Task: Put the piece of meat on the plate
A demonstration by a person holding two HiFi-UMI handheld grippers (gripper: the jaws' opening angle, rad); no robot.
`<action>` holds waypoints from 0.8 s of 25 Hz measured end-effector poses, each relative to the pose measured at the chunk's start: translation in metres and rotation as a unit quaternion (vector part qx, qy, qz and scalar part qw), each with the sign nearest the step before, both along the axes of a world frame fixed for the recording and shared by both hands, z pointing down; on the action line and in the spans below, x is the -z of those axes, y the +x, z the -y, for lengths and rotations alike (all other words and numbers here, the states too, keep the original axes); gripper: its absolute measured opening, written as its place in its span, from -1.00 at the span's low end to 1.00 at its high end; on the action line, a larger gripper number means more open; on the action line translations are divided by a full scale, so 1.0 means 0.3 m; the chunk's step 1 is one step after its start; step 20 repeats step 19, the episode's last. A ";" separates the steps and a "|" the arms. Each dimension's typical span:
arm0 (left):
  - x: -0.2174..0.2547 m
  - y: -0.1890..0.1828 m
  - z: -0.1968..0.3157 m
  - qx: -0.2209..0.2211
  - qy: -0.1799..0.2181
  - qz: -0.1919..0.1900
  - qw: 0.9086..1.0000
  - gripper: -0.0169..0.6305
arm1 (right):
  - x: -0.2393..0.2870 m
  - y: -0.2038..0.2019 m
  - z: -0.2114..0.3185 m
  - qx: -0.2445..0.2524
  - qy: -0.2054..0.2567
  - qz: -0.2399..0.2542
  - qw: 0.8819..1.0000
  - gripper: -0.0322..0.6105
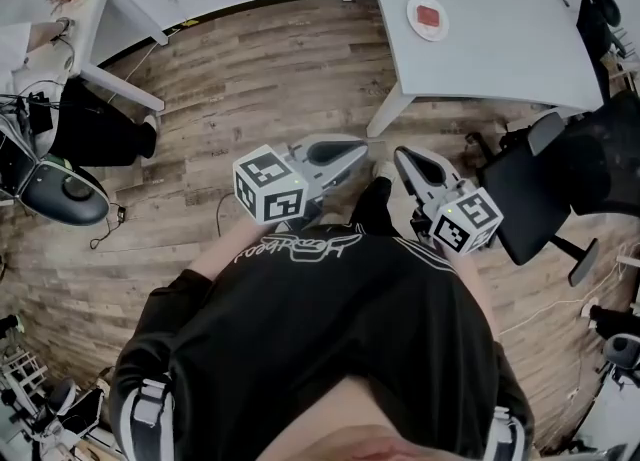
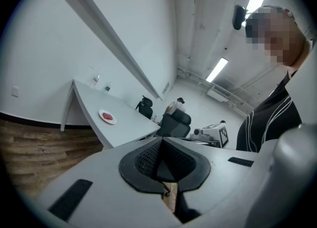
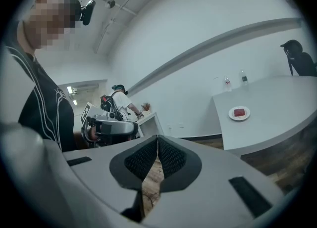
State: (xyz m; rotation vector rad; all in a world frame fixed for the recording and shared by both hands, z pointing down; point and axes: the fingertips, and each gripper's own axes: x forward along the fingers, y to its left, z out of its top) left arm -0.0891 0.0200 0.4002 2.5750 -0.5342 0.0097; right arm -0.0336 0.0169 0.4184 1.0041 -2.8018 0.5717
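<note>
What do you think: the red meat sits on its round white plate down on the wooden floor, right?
Not the floor. The red piece of meat sits on its round white plate on the white table; the head view shows it.

Bright, even light; fisheye-warped edges

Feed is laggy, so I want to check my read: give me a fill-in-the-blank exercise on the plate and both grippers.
1. The round white plate on the white table carries a red piece of ____.
2. The left gripper and the right gripper both have their fingers ____.
3. Between each gripper's fingers there is ____.
Missing words: meat; shut; nothing.
</note>
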 end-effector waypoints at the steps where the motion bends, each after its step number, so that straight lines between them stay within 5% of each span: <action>1: -0.003 0.002 -0.005 -0.001 -0.001 0.000 1.000 -0.92 | -0.002 0.002 -0.007 -0.001 -0.001 0.000 1.000 -0.87; 20: -0.057 0.028 -0.051 -0.016 -0.017 0.017 1.000 -0.92 | -0.053 0.016 -0.053 -0.012 -0.014 0.009 1.000 -0.87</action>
